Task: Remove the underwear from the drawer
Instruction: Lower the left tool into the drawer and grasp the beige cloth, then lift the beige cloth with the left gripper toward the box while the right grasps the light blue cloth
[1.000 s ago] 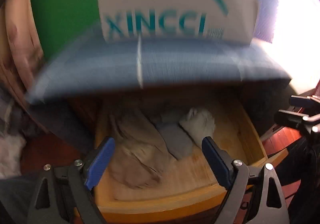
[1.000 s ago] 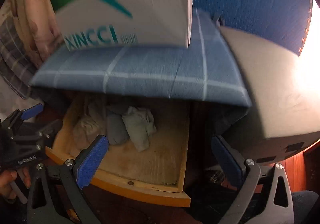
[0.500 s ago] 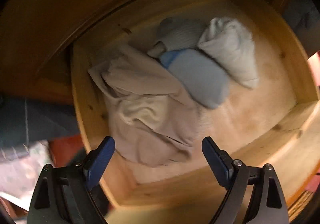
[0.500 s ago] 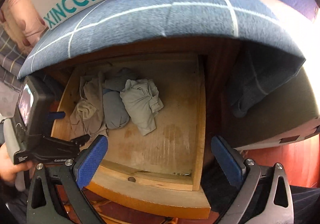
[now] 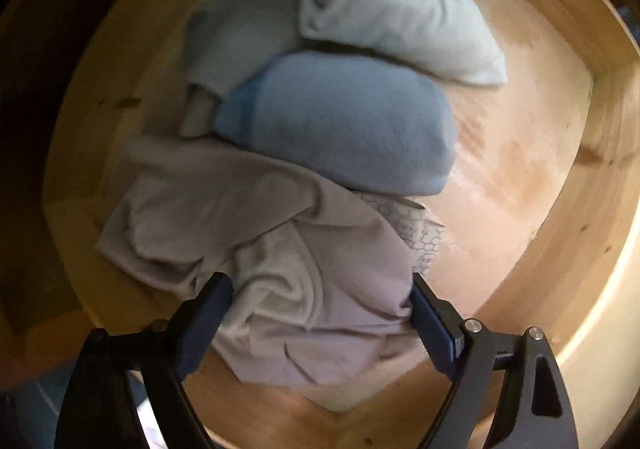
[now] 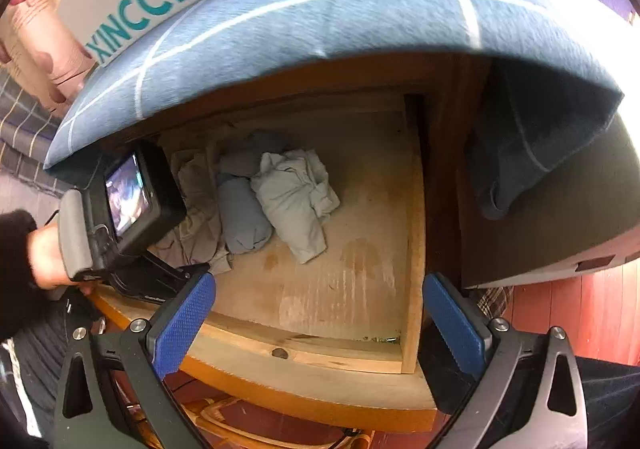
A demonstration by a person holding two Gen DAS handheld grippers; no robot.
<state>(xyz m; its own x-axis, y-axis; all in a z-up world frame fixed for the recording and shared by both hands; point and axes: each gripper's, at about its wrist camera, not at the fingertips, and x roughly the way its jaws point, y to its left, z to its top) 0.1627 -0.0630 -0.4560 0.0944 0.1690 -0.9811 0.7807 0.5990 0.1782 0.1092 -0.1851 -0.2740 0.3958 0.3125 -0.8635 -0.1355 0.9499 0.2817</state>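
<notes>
The drawer [image 6: 412, 209] is seen pulled out, with the underwear bunched toward its nine o'clock side in the right wrist view; three bundles are counted there, a beige garment [image 5: 280, 249], a blue roll [image 5: 344, 121] and a pale bundle [image 5: 396, 9]. The left gripper [image 5: 320, 313] is pointed steeply down into the drawer, its jaws spread wide and unclenched, nothing gripped; the beige garment is straddled by them, its crumpled bulk running from six toward eleven o'clock in the left wrist view, the fabric at or just beside both pads. The right gripper [image 6: 320, 313] is held released over the drawer's front edge, well apart from the clothes; the left is judged nearer, so a closing on the beige fabric is expected.
</notes>
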